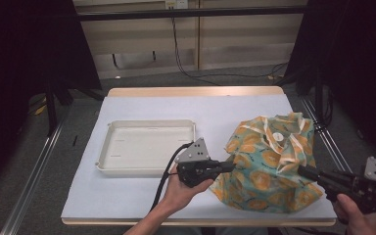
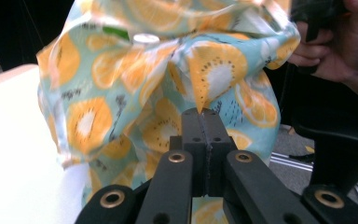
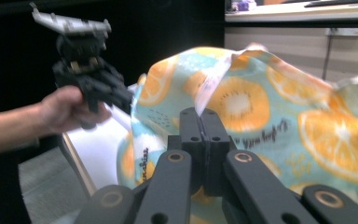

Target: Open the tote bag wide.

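On the bench (image 1: 127, 196) my left tongs (image 1: 231, 166) pinched the cloth (image 1: 269, 161) at its left edge. My right tongs (image 1: 301, 170) gripped its right side. Beside it sat a tray (image 1: 147, 169).

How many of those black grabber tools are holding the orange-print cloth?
2. The left gripper pinches the cloth at its left edge; the right gripper pinches its right side. Both jaws look shut on fabric.

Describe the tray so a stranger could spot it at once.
Start at the white sheet covering the table, then look to its left half. The tray lies there, a shallow off-white rectangle with nothing in it. Unlike the orange-print cloth bunched to its right, it is plain, rigid and flat.
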The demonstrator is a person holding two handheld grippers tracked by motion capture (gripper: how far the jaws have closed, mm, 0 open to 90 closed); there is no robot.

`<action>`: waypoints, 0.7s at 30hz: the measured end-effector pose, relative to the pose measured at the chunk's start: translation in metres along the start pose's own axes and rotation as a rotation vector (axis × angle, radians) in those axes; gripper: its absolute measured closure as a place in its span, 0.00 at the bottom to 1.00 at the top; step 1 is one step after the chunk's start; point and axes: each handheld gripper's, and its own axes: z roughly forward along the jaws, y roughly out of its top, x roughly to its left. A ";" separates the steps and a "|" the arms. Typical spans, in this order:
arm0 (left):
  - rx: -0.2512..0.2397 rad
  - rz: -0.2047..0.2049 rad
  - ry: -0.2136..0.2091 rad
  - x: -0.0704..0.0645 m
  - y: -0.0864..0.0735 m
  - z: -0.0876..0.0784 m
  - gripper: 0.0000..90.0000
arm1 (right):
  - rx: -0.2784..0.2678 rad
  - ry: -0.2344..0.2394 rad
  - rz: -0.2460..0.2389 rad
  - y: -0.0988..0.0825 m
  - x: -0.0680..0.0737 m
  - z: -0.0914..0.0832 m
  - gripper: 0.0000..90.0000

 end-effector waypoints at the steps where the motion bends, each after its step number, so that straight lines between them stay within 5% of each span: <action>1: 0.030 0.000 0.001 0.000 -0.004 0.002 1.00 | 0.001 -0.005 0.010 -0.005 0.001 -0.002 1.00; 7: 0.073 -0.022 -0.008 0.002 -0.016 0.008 1.00 | 0.040 -0.019 0.041 -0.028 -0.006 -0.003 0.99; 13: 0.213 -0.046 -0.016 0.004 -0.048 0.027 1.00 | 0.073 -0.024 0.086 -0.049 -0.016 0.003 0.98; 15: 0.204 -0.045 -0.020 0.005 -0.048 0.025 1.00 | 0.080 -0.025 0.087 -0.051 -0.017 0.003 0.97; 17: 0.114 -0.077 -0.036 0.008 -0.037 0.015 1.00 | 0.093 -0.031 0.070 -0.052 -0.014 0.002 0.98; 21: 0.019 -0.066 -0.030 0.008 -0.020 0.000 0.96 | 0.128 -0.005 0.071 -0.058 -0.014 0.008 1.00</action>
